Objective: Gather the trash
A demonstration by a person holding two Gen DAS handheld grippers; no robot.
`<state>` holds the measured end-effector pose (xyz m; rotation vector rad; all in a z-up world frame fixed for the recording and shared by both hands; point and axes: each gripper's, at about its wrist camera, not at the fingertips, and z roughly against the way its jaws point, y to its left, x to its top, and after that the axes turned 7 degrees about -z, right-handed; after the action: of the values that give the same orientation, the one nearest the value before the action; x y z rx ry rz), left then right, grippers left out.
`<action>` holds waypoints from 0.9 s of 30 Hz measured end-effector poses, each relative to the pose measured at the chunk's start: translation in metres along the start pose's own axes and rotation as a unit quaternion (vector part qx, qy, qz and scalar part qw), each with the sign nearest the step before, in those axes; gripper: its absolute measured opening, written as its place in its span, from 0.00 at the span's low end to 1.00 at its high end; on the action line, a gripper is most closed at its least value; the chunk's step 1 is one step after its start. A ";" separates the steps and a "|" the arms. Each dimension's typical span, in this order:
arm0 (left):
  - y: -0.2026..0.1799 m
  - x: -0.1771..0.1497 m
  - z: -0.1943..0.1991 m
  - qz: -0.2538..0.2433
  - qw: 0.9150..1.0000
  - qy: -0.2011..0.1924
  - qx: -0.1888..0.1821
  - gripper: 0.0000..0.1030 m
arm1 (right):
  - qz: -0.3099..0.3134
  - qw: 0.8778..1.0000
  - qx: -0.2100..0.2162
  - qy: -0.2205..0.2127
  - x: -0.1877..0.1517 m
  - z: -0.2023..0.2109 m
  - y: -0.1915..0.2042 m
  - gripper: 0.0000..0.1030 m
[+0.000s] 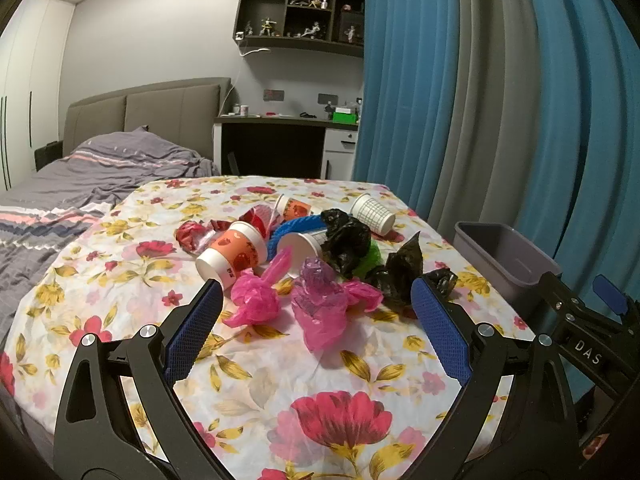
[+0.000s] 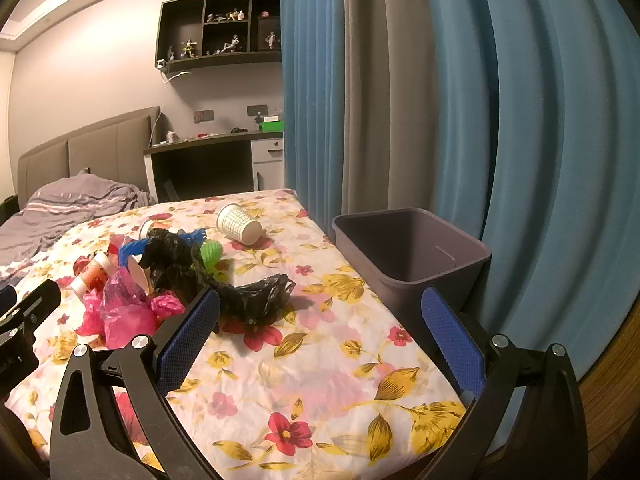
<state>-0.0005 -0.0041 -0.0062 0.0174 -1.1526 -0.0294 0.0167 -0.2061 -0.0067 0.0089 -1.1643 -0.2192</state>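
Observation:
A heap of trash lies on the flowered cloth (image 1: 280, 380): pink plastic bags (image 1: 320, 308), black bags (image 1: 346, 240), an orange paper cup (image 1: 234, 252), a white grid cup (image 1: 374, 212) and red wrappers (image 1: 192, 234). My left gripper (image 1: 316, 292) is open and empty, its jaws either side of the pink bags and short of them. My right gripper (image 2: 320, 300) is open and empty, with a black bag (image 2: 256, 296) just beyond its left finger. A grey bin (image 2: 404, 252) stands at the table's right edge; it also shows in the left wrist view (image 1: 504, 260).
Blue and grey curtains (image 2: 440, 100) hang behind the bin. A bed with grey bedding (image 1: 80, 184) lies to the left. A desk (image 1: 280, 128) and wall shelves (image 1: 300, 12) stand at the back. A blue ring (image 1: 296, 228) and a green item (image 2: 210, 252) lie in the heap.

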 end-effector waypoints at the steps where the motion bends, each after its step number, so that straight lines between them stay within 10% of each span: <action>1: 0.000 0.000 0.000 0.000 1.000 0.000 0.000 0.91 | 0.000 1.000 0.000 0.000 0.000 0.000 0.000 0.95; 27: 0.001 0.000 0.000 0.001 1.000 -0.001 -0.001 0.91 | -0.003 1.000 0.001 -0.003 0.002 0.001 -0.002 0.95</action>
<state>0.0000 -0.0033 -0.0059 0.0147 -1.1549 -0.0284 0.0161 -0.2081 -0.0051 0.0125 -1.1708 -0.2234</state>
